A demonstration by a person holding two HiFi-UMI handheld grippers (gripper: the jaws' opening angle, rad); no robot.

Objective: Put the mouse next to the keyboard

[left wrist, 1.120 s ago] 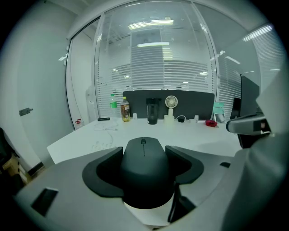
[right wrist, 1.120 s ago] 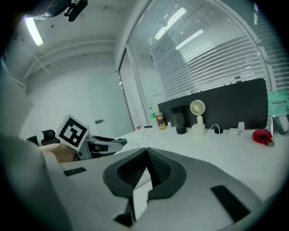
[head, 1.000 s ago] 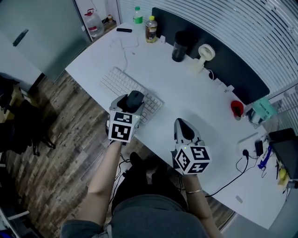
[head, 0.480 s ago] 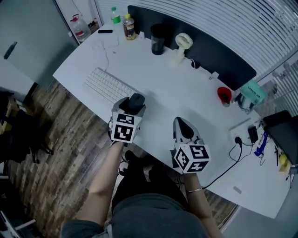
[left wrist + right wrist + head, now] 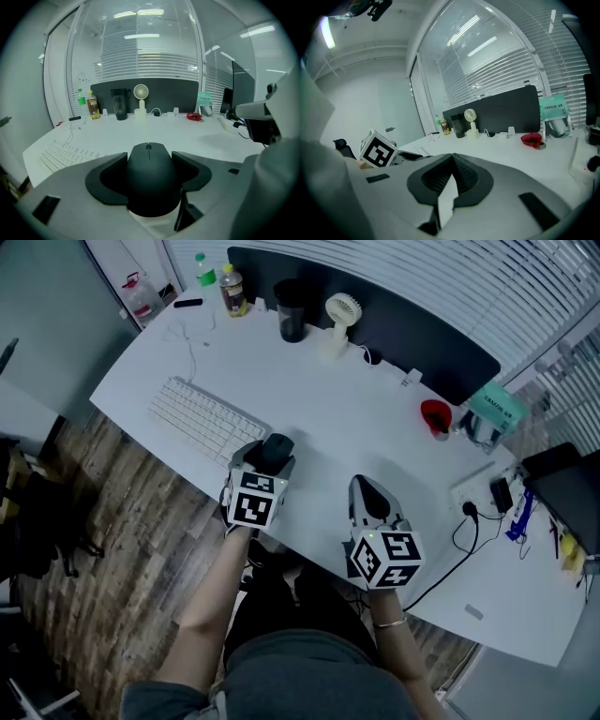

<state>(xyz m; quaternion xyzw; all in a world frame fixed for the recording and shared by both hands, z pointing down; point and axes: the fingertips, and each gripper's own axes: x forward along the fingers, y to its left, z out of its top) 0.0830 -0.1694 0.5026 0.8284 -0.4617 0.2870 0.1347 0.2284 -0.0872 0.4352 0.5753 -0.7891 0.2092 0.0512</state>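
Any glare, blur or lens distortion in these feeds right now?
Head view: dim but sharp, no glare on the white desk. Left gripper view: strong fisheye curving, dark corners; the matte black computer mouse is crisp. Right gripper view: same fisheye, a ceiling light flares upper left.

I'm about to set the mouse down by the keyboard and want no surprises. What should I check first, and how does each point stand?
1. Grip: left tool shut on the mouse: ok.
2. Keyboard located, on the desk just left of the mouse: ok.
3. Landing spot: desk by the keyboard's right end is bare: ok.
4. Right tool shut, empty, off to the right: ok.
5. Mouse's height above the desk: cannot tell.
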